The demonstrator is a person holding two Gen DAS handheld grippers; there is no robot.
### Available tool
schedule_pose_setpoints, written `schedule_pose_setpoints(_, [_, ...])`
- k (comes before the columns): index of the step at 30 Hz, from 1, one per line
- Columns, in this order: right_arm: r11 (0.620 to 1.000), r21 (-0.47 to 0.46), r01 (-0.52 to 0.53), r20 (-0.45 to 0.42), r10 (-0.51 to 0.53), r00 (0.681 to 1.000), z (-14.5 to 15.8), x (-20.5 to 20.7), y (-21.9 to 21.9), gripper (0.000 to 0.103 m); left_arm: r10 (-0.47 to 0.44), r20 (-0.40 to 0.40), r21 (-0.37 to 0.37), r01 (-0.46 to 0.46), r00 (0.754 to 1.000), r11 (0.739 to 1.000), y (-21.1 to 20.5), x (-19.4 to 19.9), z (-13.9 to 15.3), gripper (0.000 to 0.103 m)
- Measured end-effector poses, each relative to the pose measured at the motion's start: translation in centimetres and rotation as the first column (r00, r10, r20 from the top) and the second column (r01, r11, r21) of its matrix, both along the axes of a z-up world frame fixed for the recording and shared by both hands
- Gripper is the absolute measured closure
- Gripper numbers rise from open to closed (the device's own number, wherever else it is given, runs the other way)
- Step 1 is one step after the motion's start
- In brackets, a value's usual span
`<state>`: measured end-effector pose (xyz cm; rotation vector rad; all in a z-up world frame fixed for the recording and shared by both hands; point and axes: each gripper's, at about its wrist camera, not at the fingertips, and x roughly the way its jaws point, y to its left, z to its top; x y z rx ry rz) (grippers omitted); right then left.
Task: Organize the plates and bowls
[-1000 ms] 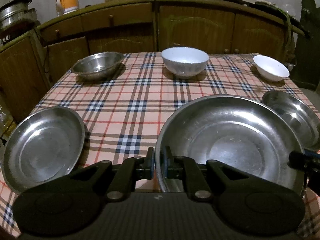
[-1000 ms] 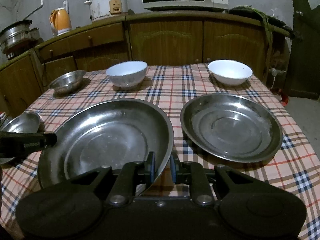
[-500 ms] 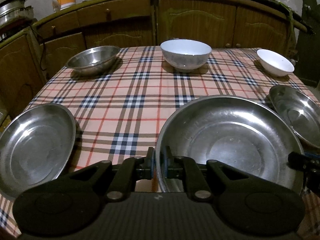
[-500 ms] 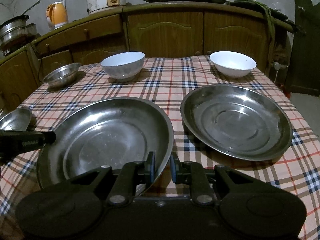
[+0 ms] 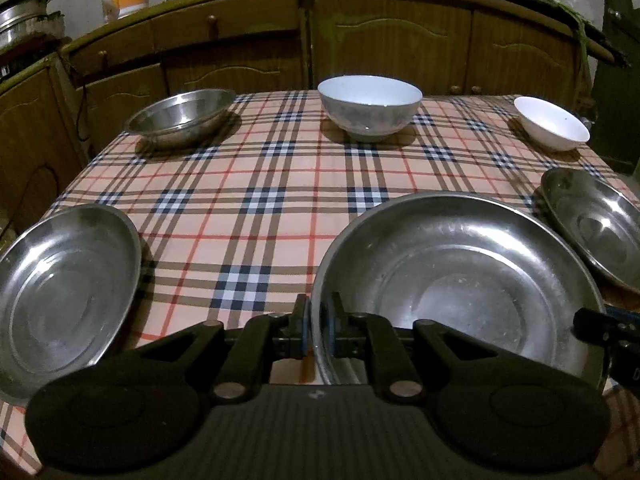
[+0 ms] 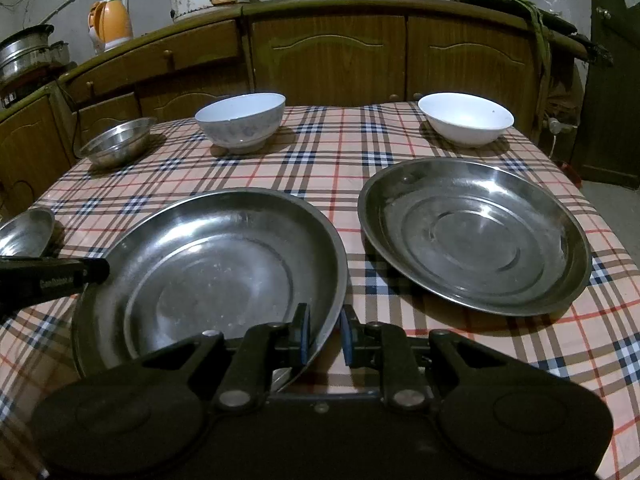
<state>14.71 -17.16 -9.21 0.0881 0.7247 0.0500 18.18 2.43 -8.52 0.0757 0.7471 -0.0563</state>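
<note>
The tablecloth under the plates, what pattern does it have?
The tablecloth is peach plaid with brown, navy, white and red lines, clearest in the left wrist view.

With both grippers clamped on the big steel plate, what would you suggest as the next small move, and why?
Probably carry the big steel plate sideways toward the steel plate on its right and lower it onto that one. The left gripper and right gripper have their jaws shut on its near rim at opposite sides, and stacking matching plates suits the task.

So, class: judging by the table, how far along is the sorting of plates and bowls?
Done: nothing stacked yet.

In hand: both tongs, left and right, clamp the big steel plate.

Left: two smaller steel plates, steel bowl and two white bowls sit apart.
</note>
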Motion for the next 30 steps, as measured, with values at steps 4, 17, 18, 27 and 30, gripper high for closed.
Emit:
schedule_pose_setpoints(4, [1.0, 0.001, 0.002, -0.001, -0.002, 1.0, 0.1, 0.0, 0.0, 0.082, 0.0, 0.001, 0.0, 0.0, 1.0, 1.0, 0.0, 0.0, 0.0, 0.091])
schedule_pose_setpoints(17, [1.0, -0.002, 0.025, 0.035, -0.025, 0.999, 0.8, -0.6, -0.7, 0.08, 0.021, 0.01, -0.011, -0.02, 1.0, 1.0, 0.2, -0.1, 0.5, 0.081])
schedule_pose_setpoints(18, [1.0, -0.002, 0.028, 0.04, -0.028, 0.999, 1.0, -0.7, -0.8, 0.078, 0.022, 0.013, -0.013, -0.021, 1.0, 1.0, 0.3, -0.2, 0.7, 0.08])
schedule_pose_setpoints(27, [0.995, 0.021, 0.095, 0.11, -0.096, 0.989, 3.5, -1.4, -3.3, 0.069, 0.009, 0.036, -0.037, -0.008, 0.999, 0.999, -0.7, -0.1, 2.4, 0.072])
schedule_pose_setpoints(30, [0.992, 0.015, 0.127, 0.119, -0.128, 0.985, 4.0, -1.4, -4.6, 0.069, -0.015, 0.043, -0.045, 0.017, 0.999, 0.999, -1.8, 0.2, 3.0, 0.071])
